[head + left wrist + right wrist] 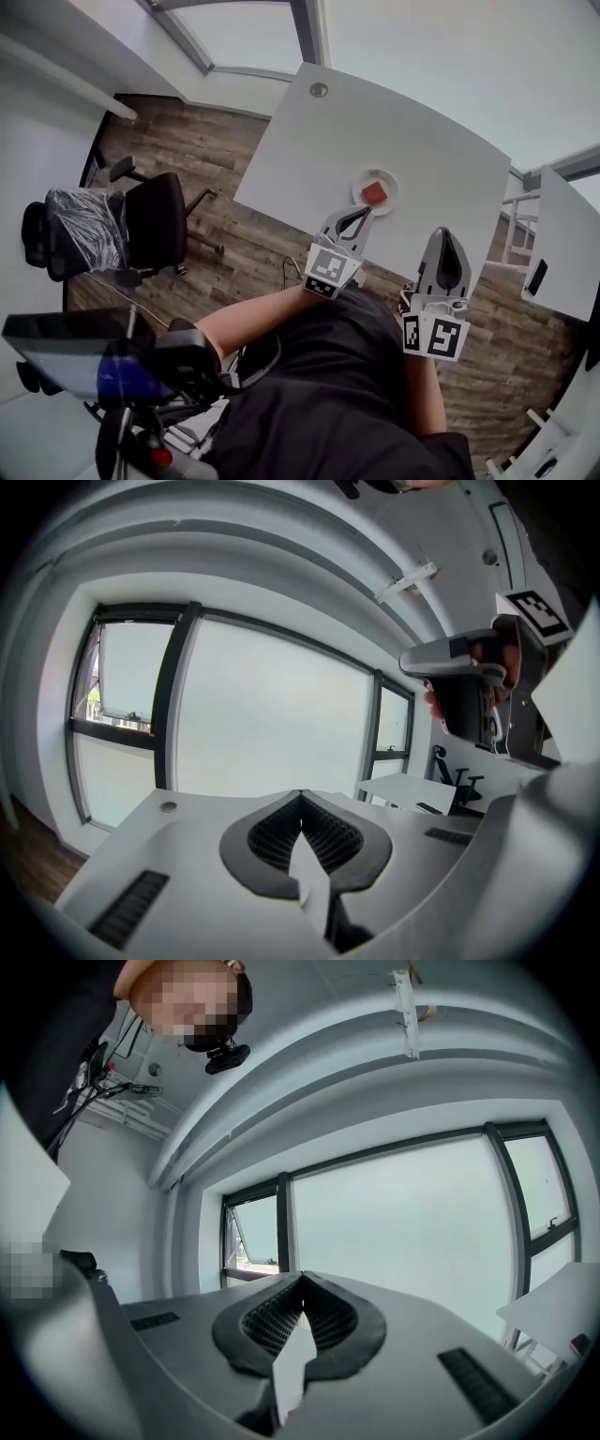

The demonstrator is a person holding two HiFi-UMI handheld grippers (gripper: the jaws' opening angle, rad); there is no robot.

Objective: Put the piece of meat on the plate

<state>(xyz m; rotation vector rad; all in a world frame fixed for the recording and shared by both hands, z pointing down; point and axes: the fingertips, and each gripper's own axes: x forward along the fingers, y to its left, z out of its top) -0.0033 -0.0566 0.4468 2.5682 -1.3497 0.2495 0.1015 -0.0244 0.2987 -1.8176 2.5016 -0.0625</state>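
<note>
Treat the job as most likely done and just back off with care. Lift the left gripper (pixel 356 216) up and away with no sideways swing, so as not to bump the plate (pixel 387 177) or knock anything off it. Hold it pressed together on nothing (no scrap of food between the ribbed pads in the left gripper view, only window beyond). Leave the right gripper (pixel 444 236) alone too, also pressed together and empty, off to the side by the near edge of the tabletop (pixel 375 112). Look for the red piece of meat (pixel 375 194) just past the tip of the left gripper, a little ahead and lower down, in the middle of the small white plate. Find it ahead and to the left of the right gripper, near but apart. Check for no touch between either gripper and the plate.
</note>
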